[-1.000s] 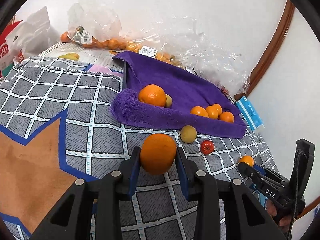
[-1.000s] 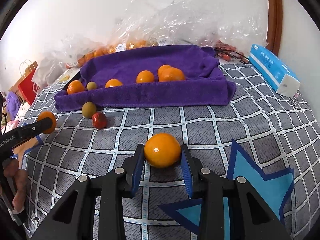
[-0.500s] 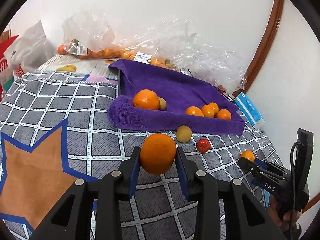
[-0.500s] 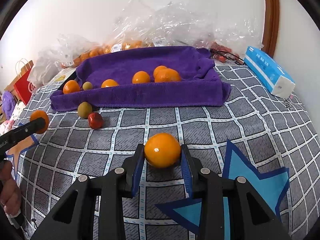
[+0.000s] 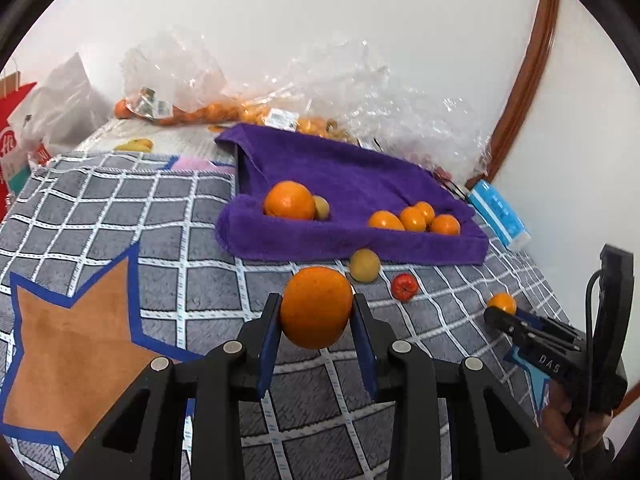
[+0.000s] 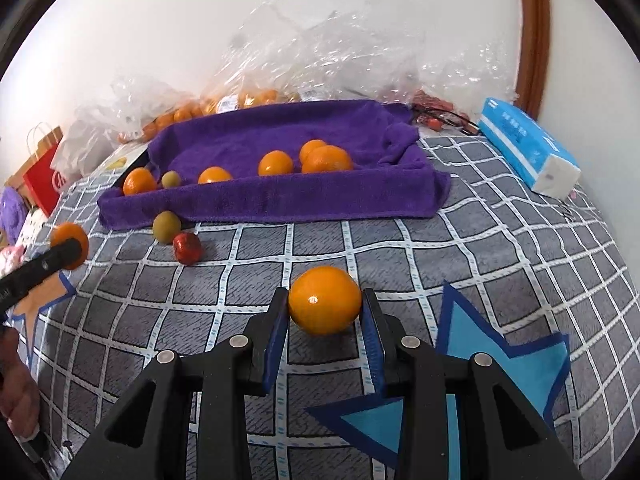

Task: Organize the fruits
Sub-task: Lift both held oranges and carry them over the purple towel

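My left gripper (image 5: 317, 304) is shut on a large orange (image 5: 316, 307), held above the grey checked blanket. My right gripper (image 6: 325, 295) is shut on a smaller orange (image 6: 325, 300) just over the blanket. Each gripper shows at the edge of the other's view, with its fruit in its tips. A purple towel (image 6: 280, 200) shaped like a tray lies ahead. It holds a big orange (image 5: 289, 201), a small green fruit (image 5: 321, 207) and several mandarins (image 5: 412, 219). In front of the towel lie a yellow-green fruit (image 6: 166, 227) and a small red fruit (image 6: 187, 248).
A blue tissue pack (image 6: 528, 148) lies to the right of the towel. Crumpled plastic bags with oranges (image 5: 224, 112) line the white wall behind it. A red paper bag (image 6: 44, 176) stands at the far left. The blanket (image 5: 120, 220) bears star patches.
The left gripper has rolled slightly, so its view of the towel has levelled. Both oranges stay gripped. The right gripper has barely moved.
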`<state>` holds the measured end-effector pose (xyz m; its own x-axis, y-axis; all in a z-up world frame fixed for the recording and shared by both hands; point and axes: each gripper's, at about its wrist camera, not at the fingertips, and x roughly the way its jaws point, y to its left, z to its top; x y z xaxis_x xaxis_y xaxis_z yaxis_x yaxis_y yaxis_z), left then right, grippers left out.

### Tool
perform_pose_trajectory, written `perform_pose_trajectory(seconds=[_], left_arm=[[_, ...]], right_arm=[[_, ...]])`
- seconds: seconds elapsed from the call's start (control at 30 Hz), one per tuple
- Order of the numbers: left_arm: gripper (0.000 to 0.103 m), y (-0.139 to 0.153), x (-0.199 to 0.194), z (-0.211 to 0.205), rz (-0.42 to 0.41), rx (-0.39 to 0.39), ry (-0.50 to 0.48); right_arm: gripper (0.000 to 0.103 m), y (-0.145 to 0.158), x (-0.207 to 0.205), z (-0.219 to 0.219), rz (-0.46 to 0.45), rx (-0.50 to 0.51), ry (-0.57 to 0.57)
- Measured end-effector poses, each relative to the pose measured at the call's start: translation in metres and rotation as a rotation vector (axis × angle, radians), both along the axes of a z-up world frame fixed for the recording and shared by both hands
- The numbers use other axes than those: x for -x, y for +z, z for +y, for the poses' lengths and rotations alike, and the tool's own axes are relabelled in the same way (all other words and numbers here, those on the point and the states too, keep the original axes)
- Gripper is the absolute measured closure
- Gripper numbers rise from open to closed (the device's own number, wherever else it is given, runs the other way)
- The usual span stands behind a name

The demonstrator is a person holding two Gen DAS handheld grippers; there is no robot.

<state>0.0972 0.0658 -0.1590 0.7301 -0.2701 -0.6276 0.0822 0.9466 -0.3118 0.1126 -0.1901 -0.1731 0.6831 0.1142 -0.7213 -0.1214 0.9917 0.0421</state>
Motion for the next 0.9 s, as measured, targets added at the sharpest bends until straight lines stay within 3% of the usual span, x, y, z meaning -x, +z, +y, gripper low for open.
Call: perform_pose_trajectory(seconds=[0.2,0.5,0.9], left_arm=[[0.071,0.027,-0.003,0.002,-0.009,0.039,-0.028],[0.071,0.072,-0.055,0.005,-0.047,0.018,0.033],[0.071,0.066,-0.119,0.001,-0.084,0.026,0.047]], right_arm=[[0.068,0.025,-0.004,0.012,-0.042,0.01,0.035],[0.068,0.056,-0.046,0.034,-0.106,-0.054,0.093],[0.068,0.073,-0.108,0.042,-0.175,-0.072,0.081]])
